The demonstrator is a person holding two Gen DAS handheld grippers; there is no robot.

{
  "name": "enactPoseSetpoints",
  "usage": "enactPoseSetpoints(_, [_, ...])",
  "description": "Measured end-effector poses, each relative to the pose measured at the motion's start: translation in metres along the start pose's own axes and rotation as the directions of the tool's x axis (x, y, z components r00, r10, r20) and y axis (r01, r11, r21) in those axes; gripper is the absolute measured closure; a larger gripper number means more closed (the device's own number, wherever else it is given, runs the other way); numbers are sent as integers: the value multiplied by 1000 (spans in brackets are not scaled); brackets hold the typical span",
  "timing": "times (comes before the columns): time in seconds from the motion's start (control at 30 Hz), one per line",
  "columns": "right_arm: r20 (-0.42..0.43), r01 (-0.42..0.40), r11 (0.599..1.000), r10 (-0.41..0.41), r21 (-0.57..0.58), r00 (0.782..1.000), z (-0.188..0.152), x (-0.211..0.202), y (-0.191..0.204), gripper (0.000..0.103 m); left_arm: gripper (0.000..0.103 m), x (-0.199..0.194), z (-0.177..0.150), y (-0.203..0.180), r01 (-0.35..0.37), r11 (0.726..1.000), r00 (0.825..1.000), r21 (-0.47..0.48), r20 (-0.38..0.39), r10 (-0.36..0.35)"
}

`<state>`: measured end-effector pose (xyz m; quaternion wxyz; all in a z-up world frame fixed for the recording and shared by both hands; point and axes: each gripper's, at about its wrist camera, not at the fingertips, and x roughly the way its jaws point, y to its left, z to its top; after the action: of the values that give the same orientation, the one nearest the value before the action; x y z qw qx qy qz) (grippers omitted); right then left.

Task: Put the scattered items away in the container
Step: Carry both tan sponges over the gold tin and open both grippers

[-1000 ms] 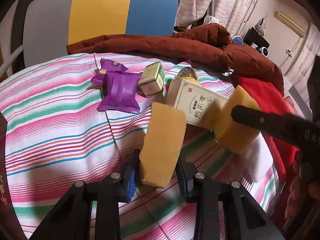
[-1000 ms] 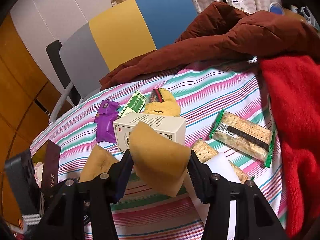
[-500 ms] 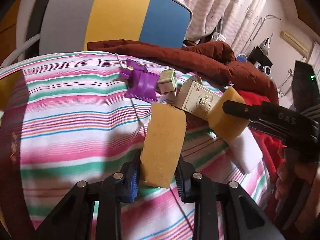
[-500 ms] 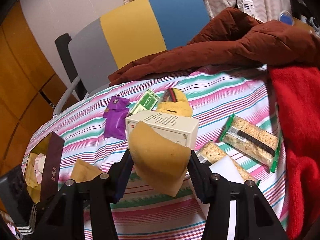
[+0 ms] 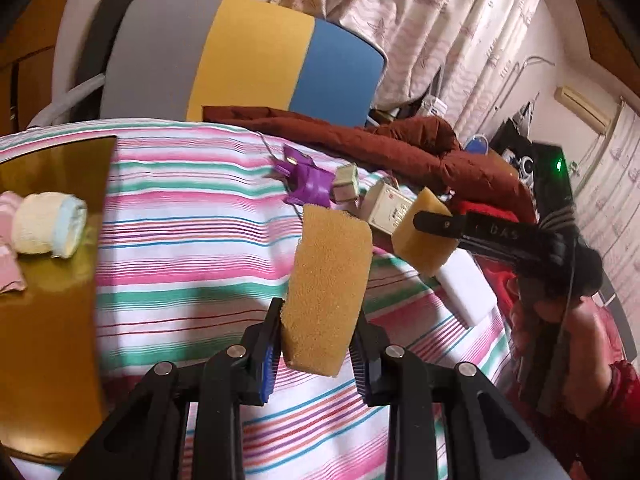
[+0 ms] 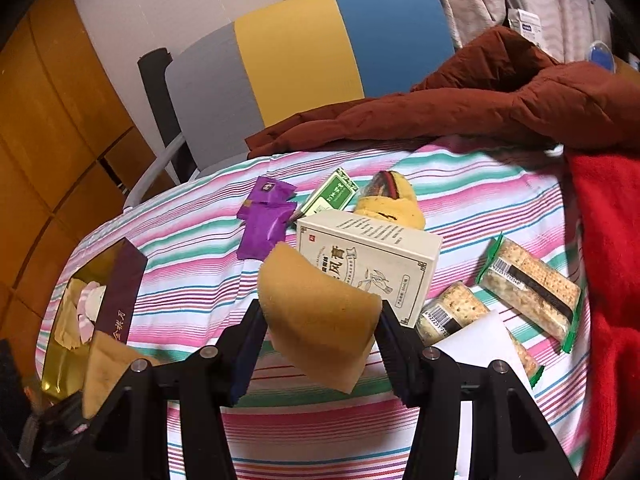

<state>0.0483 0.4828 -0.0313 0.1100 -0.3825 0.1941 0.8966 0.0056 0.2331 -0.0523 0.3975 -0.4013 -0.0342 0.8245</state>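
Observation:
My left gripper (image 5: 316,344) is shut on a yellow sponge (image 5: 326,292) held upright above the striped cloth. My right gripper (image 6: 320,340) is shut on a second yellow sponge (image 6: 320,316); it also shows in the left wrist view (image 5: 424,236). The gold-lined container (image 5: 48,280) lies at the left with a rolled towel (image 5: 50,230) in it; in the right wrist view the container (image 6: 120,276) sits at the far left. Purple packets (image 6: 266,224), a green box (image 6: 332,194), a white box (image 6: 372,264) and cracker packs (image 6: 532,288) lie on the cloth.
A brown jacket (image 6: 460,116) and a red garment (image 6: 608,260) cover the far and right side. A grey, yellow and blue chair (image 6: 304,52) stands behind. A white sheet (image 6: 480,344) lies by the crackers. A yellow knitted item (image 6: 390,202) sits beside the green box.
Both grippers have moved left and back with their sponges. The container with the rolled towel has come into the left wrist view. The items on the cloth have not moved.

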Motion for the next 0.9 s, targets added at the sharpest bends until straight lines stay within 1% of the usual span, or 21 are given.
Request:
enactPoseSetpoints(0.1, [15, -12, 999, 13, -43, 1000, -1, -3, 10, 48, 73, -19, 2, 11, -17, 1000, 999, -13, 30, 17])
enactPoseSetpoints(0.2, [37, -20, 992, 25, -126, 999, -4, -7, 29, 48, 74, -36, 4, 24, -34, 999, 998, -37, 49, 36])
enactPoseSetpoints(0.27, [50, -35, 978, 46, -206, 998, -8, -11, 47, 48, 73, -48, 6, 33, -53, 997, 997, -55, 58, 56])
enactPoseSetpoints(0.37, [54, -43, 961, 60, -272, 997, -13, -14, 67, 48, 73, -65, 9, 46, -79, 994, 993, -73, 79, 84])
enactPoseSetpoints(0.43, [41, -56, 958, 70, -281, 997, -19, -14, 79, 48, 73, -77, 12, 57, -112, 991, 987, -80, 103, 120])
enactPoseSetpoints(0.5, [16, -87, 964, 94, -250, 995, -23, -12, 87, 48, 73, -87, 15, 70, -147, 985, 980, -94, 118, 158])
enactPoseSetpoints(0.57, [1, -151, 966, 154, -211, 988, -26, -12, 97, 48, 73, -96, 17, 86, -174, 978, 973, -115, 132, 189])
enactPoseSetpoints(0.63, [-1, -186, 960, 190, -208, 982, -29, -14, 112, 48, 73, -100, 18, 100, -203, 971, 967, -126, 130, 219])
enactPoseSetpoints(0.67, [-1, -207, 952, 212, -224, 977, -30, -15, 124, 48, 73, -104, 18, 110, -222, 965, 962, -141, 127, 240])
enactPoseSetpoints(0.77, [-5, -243, 928, 252, -282, 968, -33, -19, 160, 48, 73, -110, 15, 132, -254, 950, 956, -180, 101, 274])
enactPoseSetpoints(0.9, [-57, -312, 885, 311, -345, 949, -40, -15, 216, 48, 73, -121, 1, 161, -302, 924, 944, -234, 64, 324])
